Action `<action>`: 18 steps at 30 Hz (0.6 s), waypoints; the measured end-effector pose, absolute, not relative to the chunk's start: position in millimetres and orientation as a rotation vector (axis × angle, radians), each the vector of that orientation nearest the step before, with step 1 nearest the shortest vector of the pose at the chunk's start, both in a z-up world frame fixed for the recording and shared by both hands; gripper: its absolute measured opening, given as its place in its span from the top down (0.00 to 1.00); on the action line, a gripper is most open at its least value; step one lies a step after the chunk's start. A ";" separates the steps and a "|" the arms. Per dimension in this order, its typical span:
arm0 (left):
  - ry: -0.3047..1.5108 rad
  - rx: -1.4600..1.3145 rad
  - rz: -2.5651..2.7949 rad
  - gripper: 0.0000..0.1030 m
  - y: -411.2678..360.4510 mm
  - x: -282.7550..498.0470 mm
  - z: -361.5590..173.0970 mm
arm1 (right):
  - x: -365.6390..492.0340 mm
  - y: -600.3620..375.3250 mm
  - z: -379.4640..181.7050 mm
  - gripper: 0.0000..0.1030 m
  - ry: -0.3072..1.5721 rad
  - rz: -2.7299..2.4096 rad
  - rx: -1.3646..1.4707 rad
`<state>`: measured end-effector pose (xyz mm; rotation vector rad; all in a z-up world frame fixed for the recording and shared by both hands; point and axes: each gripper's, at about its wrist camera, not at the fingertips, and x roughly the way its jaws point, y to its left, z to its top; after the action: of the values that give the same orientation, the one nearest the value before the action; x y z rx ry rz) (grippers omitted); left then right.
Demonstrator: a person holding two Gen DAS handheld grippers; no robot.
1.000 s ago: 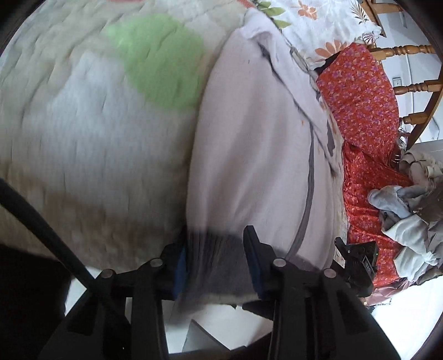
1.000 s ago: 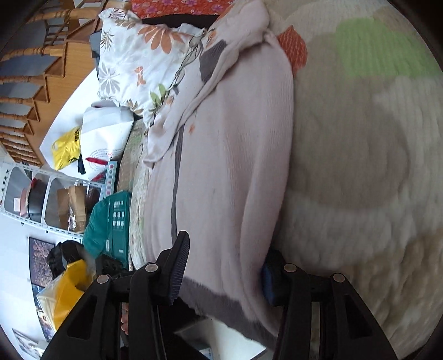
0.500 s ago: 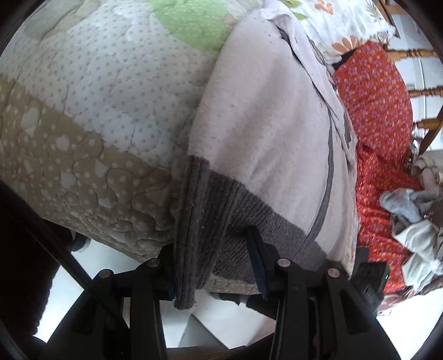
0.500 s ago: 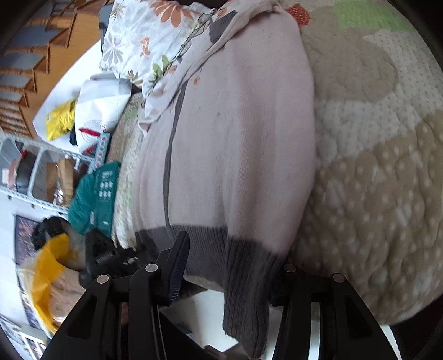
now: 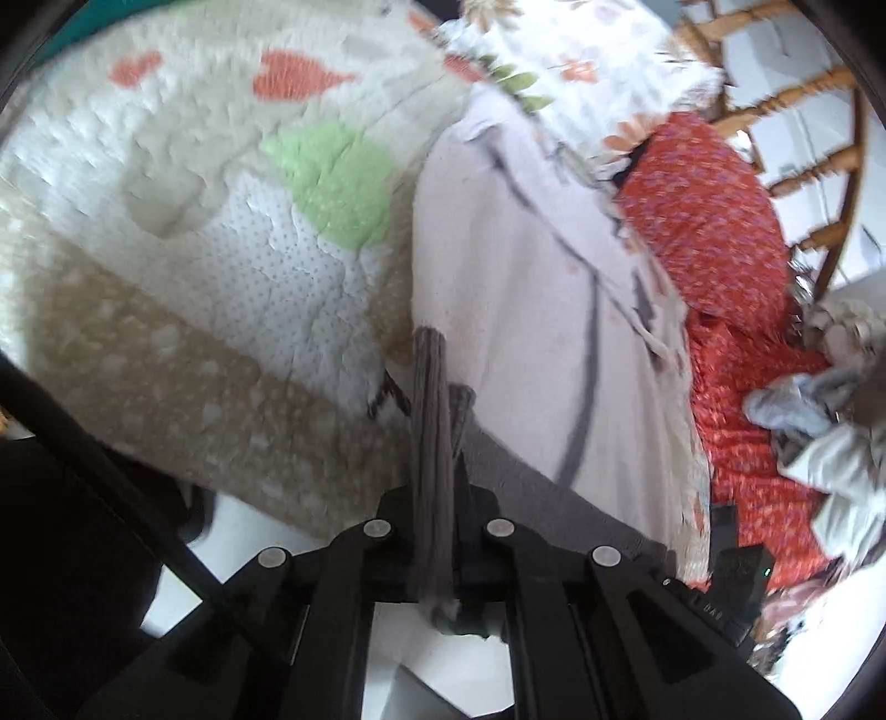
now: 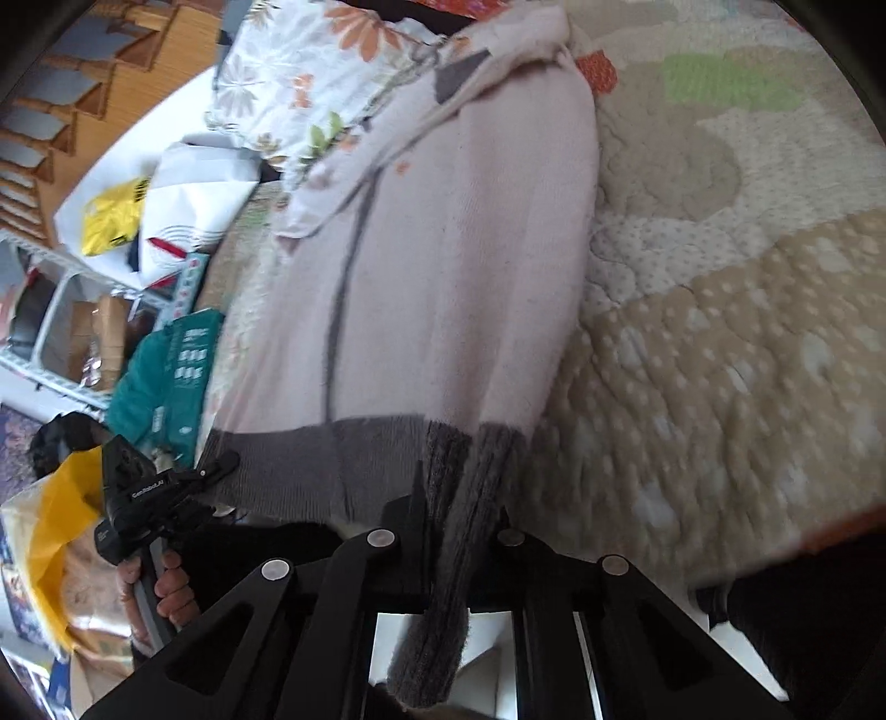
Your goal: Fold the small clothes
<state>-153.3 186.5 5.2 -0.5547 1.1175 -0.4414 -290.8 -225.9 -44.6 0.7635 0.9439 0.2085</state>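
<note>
A pale pink knit sweater (image 5: 515, 288) with a grey ribbed hem lies lengthwise on a patchwork quilt (image 5: 232, 266). My left gripper (image 5: 434, 498) is closing tight on one corner of the hem (image 5: 429, 421), and the grey rib stands bunched between its pads. In the right wrist view the same sweater (image 6: 459, 249) runs away from me. There my right gripper (image 6: 454, 515) is closing on the other hem corner (image 6: 470, 471), which hangs down through its fingers. A hand (image 6: 166, 592) holds the left gripper at the lower left of that view.
A floral pillow (image 5: 581, 50) lies beyond the sweater's collar. Red patterned cloth (image 5: 714, 221), a heap of grey clothes (image 5: 814, 421) and a wooden chair (image 5: 803, 94) are on one side. On the other are a teal package (image 6: 166, 376), a yellow bag (image 6: 111, 216) and a wire shelf (image 6: 55, 310).
Both grippers were open around the hem and are now shut on it. Both have pulled back and lifted slightly, so the grey hem is gathered up off the quilt's edge.
</note>
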 end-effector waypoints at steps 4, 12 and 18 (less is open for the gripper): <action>1.064 -0.518 -0.446 0.96 187.7 -186.8 21.9 | -318.5 -227.5 -38.8 0.93 0.943 0.233 0.775; 1.014 -0.472 -0.427 0.96 170.2 -164.3 43.6 | -293.6 -222.2 -9.5 0.93 0.925 0.278 0.683; 0.942 -0.435 -0.406 0.96 143.9 -81.1 75.9 | -224.5 -236.0 36.1 0.93 0.836 0.249 0.620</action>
<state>-81.1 143.9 75.9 -0.4348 0.9416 -0.4063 -224.5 -236.0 36.1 0.6201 0.8364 0.2487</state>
